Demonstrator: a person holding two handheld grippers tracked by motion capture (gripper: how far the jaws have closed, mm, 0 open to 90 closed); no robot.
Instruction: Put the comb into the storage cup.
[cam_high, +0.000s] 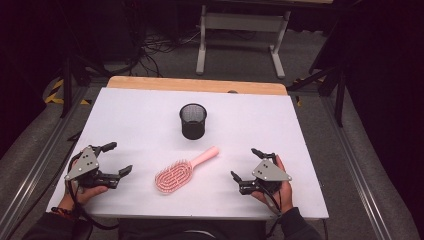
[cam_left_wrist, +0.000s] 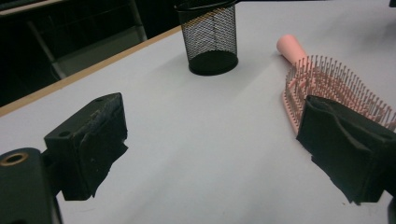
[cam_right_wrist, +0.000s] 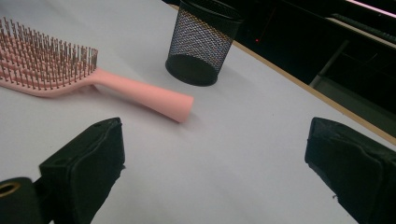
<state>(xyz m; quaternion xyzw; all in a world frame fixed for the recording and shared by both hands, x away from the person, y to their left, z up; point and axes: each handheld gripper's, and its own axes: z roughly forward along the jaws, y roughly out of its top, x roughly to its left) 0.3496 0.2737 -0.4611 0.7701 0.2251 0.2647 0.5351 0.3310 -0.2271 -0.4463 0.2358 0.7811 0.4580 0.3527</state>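
While both hands rest on the white worktop (cam_high: 130, 110), left claw (cam_high: 114, 159) and right claw (cam_high: 246, 164) gape apart, holding nothing; pink hairbrush (cam_high: 181, 171) lies bristles-up between them, black mesh pen cup (cam_high: 193, 121) upright just beyond its handle.

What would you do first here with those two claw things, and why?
Probably bring the right gripper over to the pink hairbrush and close on its handle. Both grippers are open and hold nothing; the brush lies flat between them, bristles up, its handle angled toward the upright black mesh cup, nearer the right gripper than the left gripper.
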